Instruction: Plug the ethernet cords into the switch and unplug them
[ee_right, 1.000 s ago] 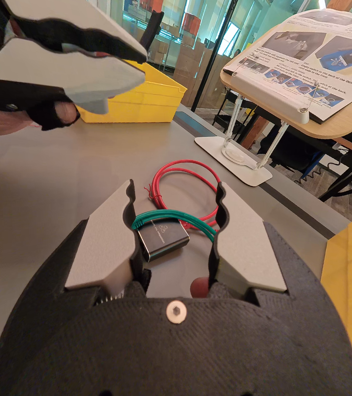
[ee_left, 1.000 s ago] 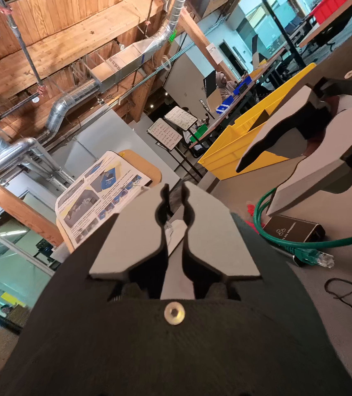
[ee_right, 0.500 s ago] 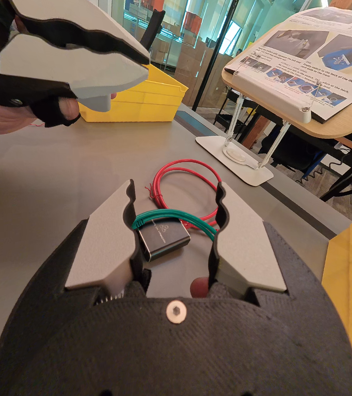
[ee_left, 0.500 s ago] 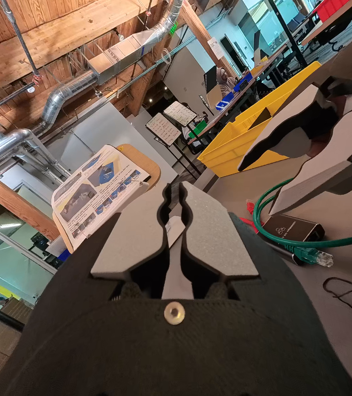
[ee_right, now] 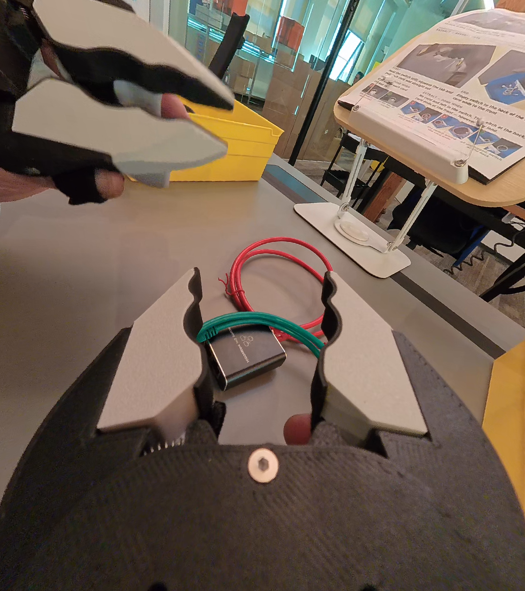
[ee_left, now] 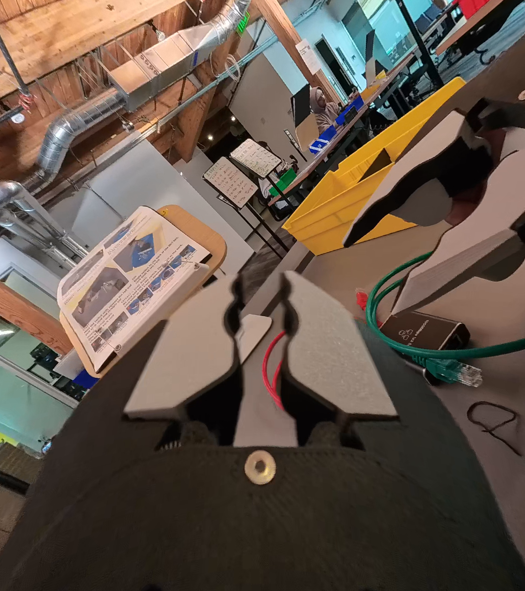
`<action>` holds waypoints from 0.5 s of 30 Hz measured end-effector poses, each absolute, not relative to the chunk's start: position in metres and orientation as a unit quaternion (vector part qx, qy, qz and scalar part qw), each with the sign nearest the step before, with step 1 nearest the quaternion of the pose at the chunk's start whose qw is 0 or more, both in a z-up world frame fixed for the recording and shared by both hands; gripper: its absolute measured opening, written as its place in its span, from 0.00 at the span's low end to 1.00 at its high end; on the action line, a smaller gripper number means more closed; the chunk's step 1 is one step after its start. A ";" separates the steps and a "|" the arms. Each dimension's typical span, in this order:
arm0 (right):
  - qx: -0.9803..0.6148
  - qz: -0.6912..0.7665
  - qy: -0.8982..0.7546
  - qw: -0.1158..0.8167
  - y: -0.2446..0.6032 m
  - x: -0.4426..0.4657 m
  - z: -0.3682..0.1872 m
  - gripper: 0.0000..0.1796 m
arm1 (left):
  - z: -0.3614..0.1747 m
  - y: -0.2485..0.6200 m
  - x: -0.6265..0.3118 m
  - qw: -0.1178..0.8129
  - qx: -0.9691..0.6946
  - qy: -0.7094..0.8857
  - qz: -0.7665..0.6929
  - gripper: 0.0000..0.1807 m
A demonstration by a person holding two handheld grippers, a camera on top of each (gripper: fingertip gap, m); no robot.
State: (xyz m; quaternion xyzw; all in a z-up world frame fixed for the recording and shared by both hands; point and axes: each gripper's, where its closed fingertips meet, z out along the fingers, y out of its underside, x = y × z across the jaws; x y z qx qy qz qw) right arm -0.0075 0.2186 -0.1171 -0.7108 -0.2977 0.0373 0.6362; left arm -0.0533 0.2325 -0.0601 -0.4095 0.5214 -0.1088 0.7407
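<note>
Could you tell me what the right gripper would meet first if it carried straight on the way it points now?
Most likely the black switch, lying between the open right gripper's fingers, with the green cord draped over its far end. Depth is hard to judge.

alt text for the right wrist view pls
The open right gripper frames a small black switch on a grey table, with a green cord and a red cord coiled beside it. The left gripper hovers upper left.

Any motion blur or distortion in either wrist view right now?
Right wrist view: the left tool at upper left is smeared, while the small black metal switch box is sharp. Left wrist view: slight blur overall, and wide-angle bending tilts the wooden ceiling beams.
</note>
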 end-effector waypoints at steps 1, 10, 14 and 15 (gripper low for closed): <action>-0.711 0.038 -0.298 0.636 0.218 -0.008 -0.117 0.41 | -0.060 0.233 -0.053 0.745 -0.410 0.515 -0.109 0.26; -0.709 0.041 -0.297 0.639 0.216 -0.010 -0.112 0.42 | -0.075 0.246 -0.045 0.708 -0.475 0.500 -0.150 0.71; -0.711 0.046 -0.293 0.638 0.217 -0.009 -0.112 0.43 | -0.076 0.248 -0.046 0.704 -0.483 0.494 -0.163 0.73; -0.711 0.046 -0.293 0.637 0.217 -0.009 -0.112 0.43 | -0.076 0.248 -0.046 0.704 -0.483 0.494 -0.163 0.74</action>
